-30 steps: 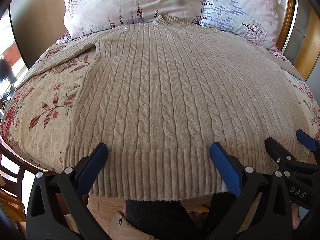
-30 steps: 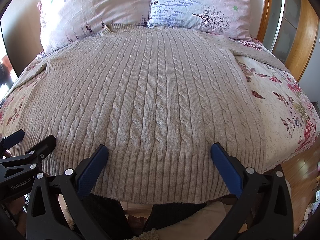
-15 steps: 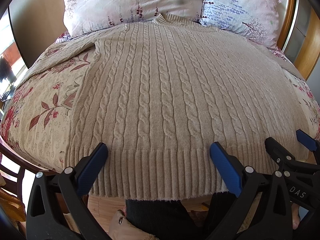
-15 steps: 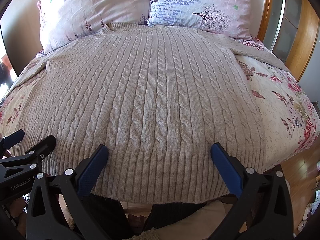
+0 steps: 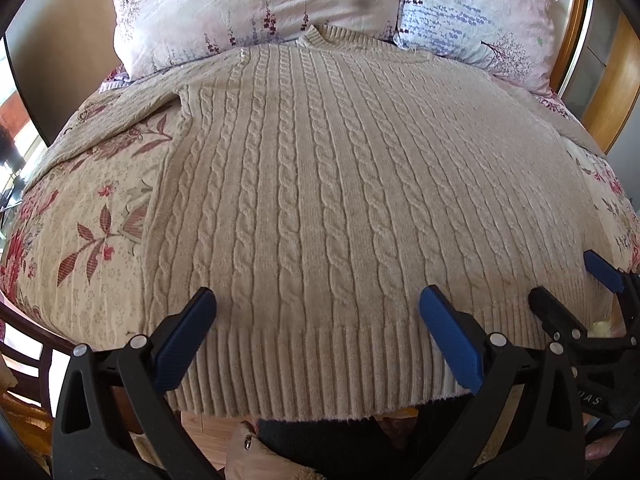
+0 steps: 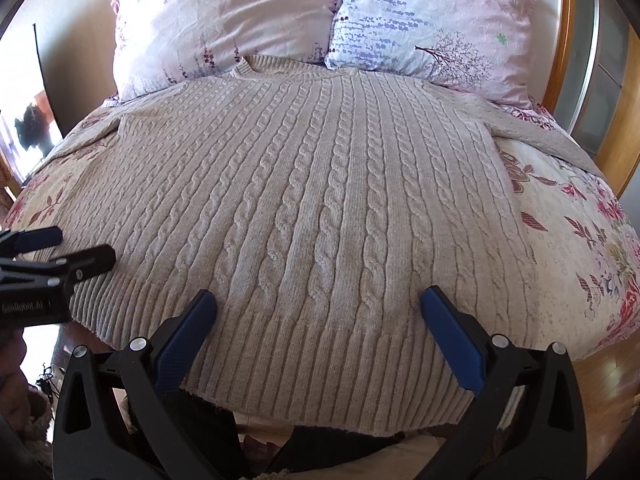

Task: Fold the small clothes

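A beige cable-knit sweater [image 5: 320, 184] lies flat and face up on the bed, collar towards the pillows, ribbed hem hanging over the near edge. It also fills the right wrist view [image 6: 320, 200]. My left gripper [image 5: 318, 308] is open, hovering over the left part of the hem. My right gripper [image 6: 318, 304] is open over the right part of the hem. Each gripper shows in the other's view: the right one [image 5: 568, 292] at the right edge, the left one [image 6: 76, 248] at the left edge. Neither holds anything.
A floral bedspread [image 5: 92, 216] covers the bed [image 6: 580, 240]. Two pink floral pillows [image 6: 224, 20] [image 6: 432, 20] stand at the head. A wooden frame and cabinet [image 6: 600, 60] are at the right. A dark chair back [image 5: 24, 340] stands at the lower left. Wood floor lies below.
Both grippers have risen and drawn back slightly, so more of the pillows and bed shows. The sweater has not moved. Both stay open.
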Demonstrator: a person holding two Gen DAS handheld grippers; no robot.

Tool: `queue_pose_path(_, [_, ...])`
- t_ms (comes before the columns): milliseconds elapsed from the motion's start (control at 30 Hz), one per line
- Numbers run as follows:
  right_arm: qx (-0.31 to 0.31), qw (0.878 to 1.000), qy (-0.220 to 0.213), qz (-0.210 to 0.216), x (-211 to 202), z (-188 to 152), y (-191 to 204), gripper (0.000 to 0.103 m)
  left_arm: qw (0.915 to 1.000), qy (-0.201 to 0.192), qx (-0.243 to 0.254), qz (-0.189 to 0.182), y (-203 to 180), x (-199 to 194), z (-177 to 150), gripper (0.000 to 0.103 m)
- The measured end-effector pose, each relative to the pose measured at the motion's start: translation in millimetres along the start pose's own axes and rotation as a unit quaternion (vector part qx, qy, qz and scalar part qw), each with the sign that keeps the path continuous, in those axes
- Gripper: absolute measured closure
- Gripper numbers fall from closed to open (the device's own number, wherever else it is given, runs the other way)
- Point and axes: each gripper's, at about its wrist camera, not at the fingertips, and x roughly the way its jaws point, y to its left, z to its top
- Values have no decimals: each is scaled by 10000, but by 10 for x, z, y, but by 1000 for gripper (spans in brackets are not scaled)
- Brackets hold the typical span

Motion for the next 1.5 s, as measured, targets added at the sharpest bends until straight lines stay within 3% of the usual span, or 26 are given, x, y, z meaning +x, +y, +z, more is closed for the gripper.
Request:
queue_pose_path(100, [-108, 9998, -61, 168, 23, 12, -49, 1, 9993, -372, -16, 37, 51, -34, 126, 2])
queue_pose_path(233, [-117, 9990, 213, 373, 38, 120, -111, 1, 9977, -677, -79, 50, 119, -33, 324, 2])
queue_pose_path(300, [263, 9985, 176, 442, -9, 246, -288, 1, 9970, -753, -179, -98, 175, -12, 427, 2])
queue_pose_path(400, [1353, 9903, 165, 262, -39, 530, -845, 1, 9968, -709, -271, -237, 237, 40, 584, 2])
queue_pose_path(567, [2989, 9532, -94, 445, 92, 838, -1897, 1, 9922, -1046, -153, -656, 220, 61, 744, 2])
queue_pose_path(733, [4212, 9058, -161, 421, 405, 949, -2716, 24, 9900, -959, -140, -1027, 183, 195, 880, 2])
queue_pose_path(867, [4926, 8695, -209, 310, 624, 969, -3146, 36, 9867, -953, -232, -1298, 193, 271, 935, 2])
queue_pose_path(1033, [5496, 8344, -395, 157, 773, 934, -3528, 46, 9837, -863, -437, -1513, 228, 370, 1017, 2])
queue_pose_path(1133, [5715, 8191, -495, 92, 824, 863, -3671, 58, 9803, -1085, -460, -1587, 255, 360, 1020, 2])
queue_pose_path(1367, [5814, 8096, -812, -36, 850, 765, -3874, 80, 9829, -1050, -345, -1473, 307, 348, 1189, 2])
queue_pose_path(1500, [5639, 8212, -853, -189, 865, 807, -3883, 90, 9870, -879, -394, -1289, 361, 453, 1307, 2])
